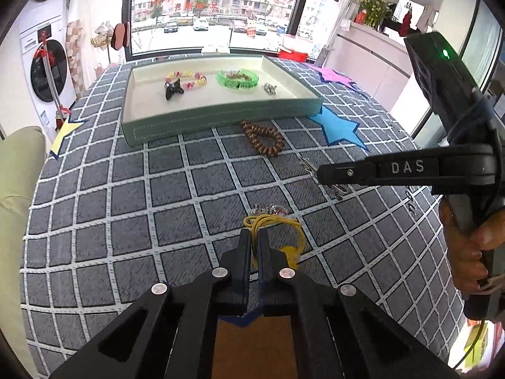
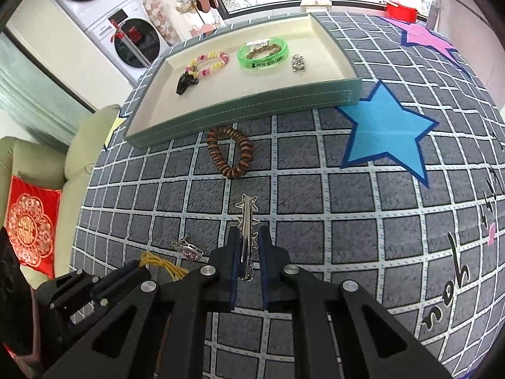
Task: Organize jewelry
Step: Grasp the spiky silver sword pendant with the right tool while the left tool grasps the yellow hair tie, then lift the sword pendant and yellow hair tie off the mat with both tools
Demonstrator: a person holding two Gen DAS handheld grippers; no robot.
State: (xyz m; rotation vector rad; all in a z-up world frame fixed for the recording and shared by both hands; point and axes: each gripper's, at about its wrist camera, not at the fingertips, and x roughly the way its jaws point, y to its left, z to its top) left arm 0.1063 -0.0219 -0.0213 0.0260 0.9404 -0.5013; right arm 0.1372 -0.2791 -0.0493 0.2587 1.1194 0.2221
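My left gripper (image 1: 255,237) is shut on a yellow cord necklace (image 1: 277,221) that lies on the grid cloth. My right gripper (image 2: 249,237) has its fingers close around a silver star hair clip (image 2: 247,218); whether they press it is unclear. A brown bead bracelet (image 2: 230,151) lies in front of the teal tray (image 2: 246,107). The tray holds a pink-yellow bead bracelet (image 2: 210,61), a green bangle (image 2: 263,53) and a silver piece (image 2: 298,61). A pink-stone brooch (image 2: 189,248) lies between the grippers.
A blue star (image 2: 388,132) and a purple star (image 2: 426,38) lie on the cloth to the right. A cushioned seat (image 2: 31,173) stands to the left of the table. A red bowl (image 2: 401,11) sits at the far edge.
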